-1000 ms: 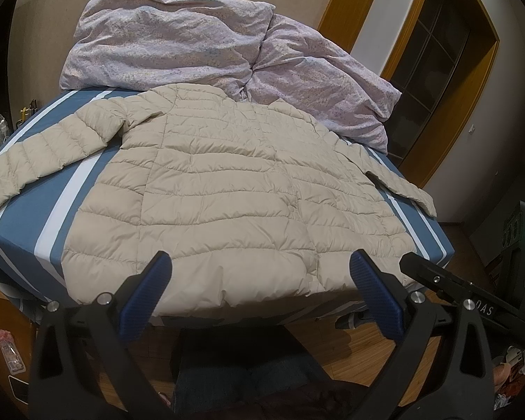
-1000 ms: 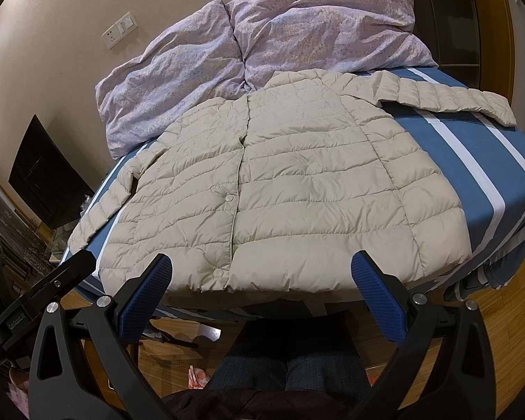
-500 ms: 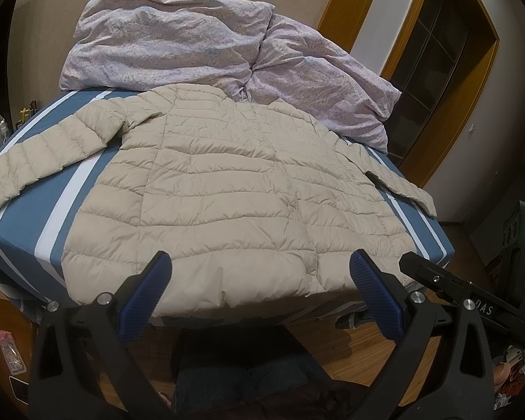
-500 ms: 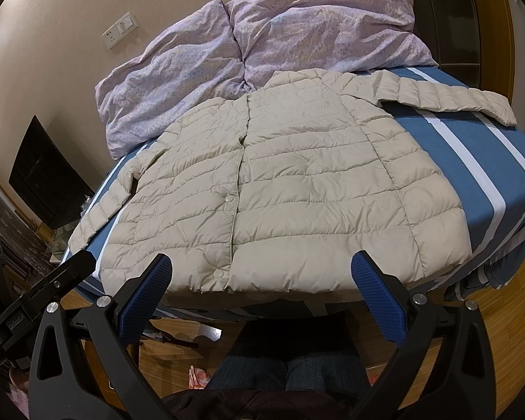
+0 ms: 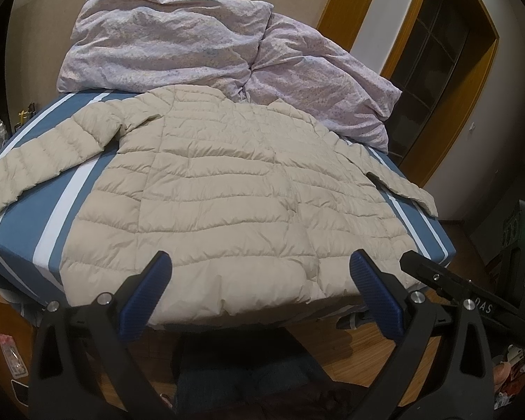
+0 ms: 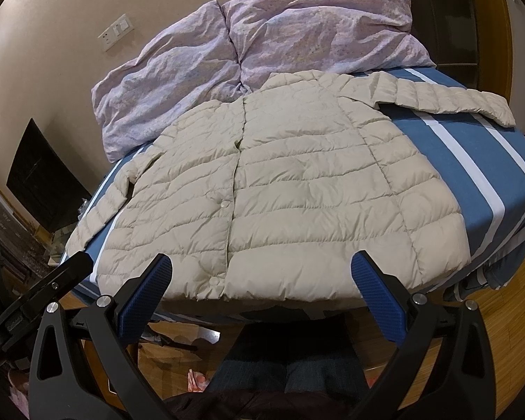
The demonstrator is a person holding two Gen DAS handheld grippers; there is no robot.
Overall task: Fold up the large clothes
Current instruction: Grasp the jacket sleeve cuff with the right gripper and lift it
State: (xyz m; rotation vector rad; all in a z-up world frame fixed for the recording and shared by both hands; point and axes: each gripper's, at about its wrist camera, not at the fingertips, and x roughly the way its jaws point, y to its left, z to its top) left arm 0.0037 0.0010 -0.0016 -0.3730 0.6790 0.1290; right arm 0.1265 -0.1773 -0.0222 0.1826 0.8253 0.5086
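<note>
Now | my left tongs [image 5: 260, 280] wide | right tongs [image 6: 262, 281] wide | jacket [image 6: 290, 189] flat, hem at bed [image 6: 479, 175] near edge

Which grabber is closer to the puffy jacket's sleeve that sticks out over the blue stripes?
Right. The right gripper hovers near the hem on that sleeve's side; the left gripper hovers toward the jacket's other side.

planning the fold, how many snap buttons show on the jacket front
2, both on the jacket placket in the right wrist view: one mid-front, one near the hem. Others may be hidden under the placket.
</note>
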